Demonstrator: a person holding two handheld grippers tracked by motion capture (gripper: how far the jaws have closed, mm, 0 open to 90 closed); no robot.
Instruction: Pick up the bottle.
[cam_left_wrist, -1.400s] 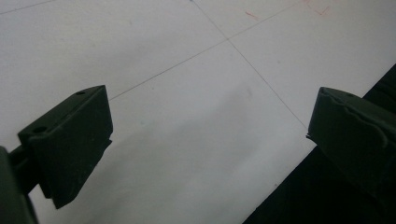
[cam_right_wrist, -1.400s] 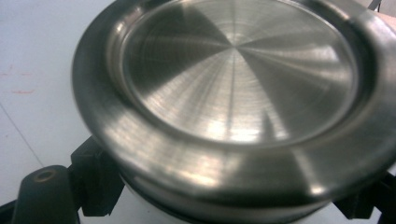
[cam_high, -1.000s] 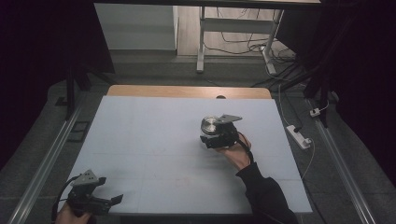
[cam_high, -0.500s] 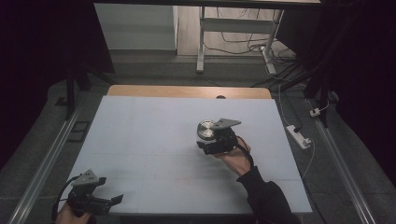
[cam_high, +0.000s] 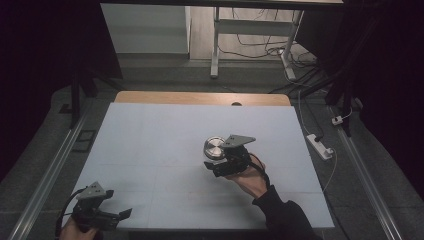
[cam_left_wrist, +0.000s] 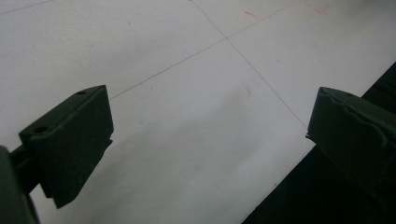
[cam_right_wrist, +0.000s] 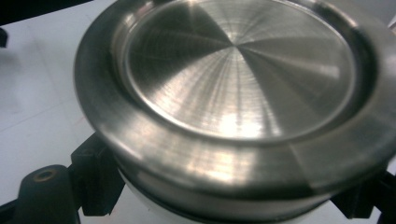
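We see a wide pale tabletop (cam_high: 150, 150), and near its middle our right gripper (cam_high: 216, 159) has its jaws clenched on a round steel lid (cam_high: 214, 148), held just above the surface with its shiny face up. Our left gripper (cam_high: 117, 216) sits at the near left corner, well apart from the lid, its jaws released with nothing between them.

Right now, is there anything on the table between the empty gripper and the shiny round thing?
No. In the high view, only bare white table lies between the left gripper and the metal disc.
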